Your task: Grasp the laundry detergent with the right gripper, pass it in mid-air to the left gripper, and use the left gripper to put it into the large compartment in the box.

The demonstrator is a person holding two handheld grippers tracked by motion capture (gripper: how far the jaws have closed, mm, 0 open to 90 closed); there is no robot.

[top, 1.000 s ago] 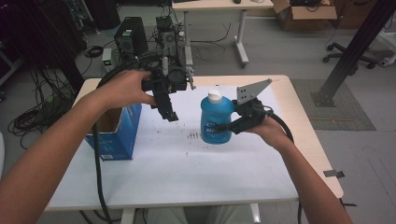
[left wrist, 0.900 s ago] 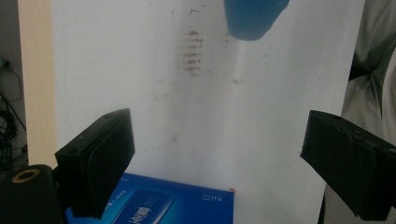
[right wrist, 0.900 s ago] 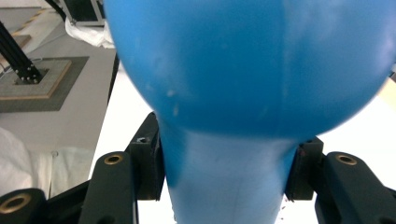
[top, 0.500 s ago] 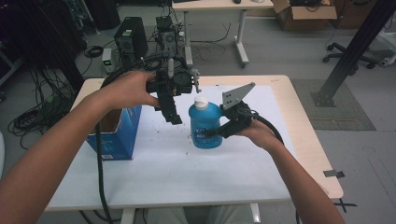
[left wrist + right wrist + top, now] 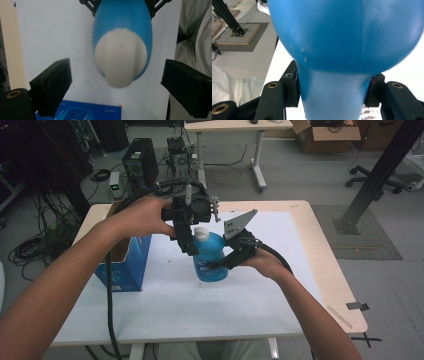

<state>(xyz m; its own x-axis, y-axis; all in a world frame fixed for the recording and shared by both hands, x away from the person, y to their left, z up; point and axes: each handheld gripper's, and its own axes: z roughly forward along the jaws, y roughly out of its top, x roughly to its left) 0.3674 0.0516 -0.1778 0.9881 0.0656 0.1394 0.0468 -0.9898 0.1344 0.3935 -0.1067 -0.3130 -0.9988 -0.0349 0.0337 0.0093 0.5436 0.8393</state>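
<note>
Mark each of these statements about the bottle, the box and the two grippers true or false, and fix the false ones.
1. The right gripper is clamped on the blue bottle. True.
2. The left gripper grips the white cap. False: its jaws stand open on either side of the cap, not touching it.
3. The bottle's cap is off. False: the white cap sits on the bottle.
4. A blue box stands on the table at the left. True.
5. The bottle lies inside the box. False: it is beside the box, held by the right gripper.
</note>
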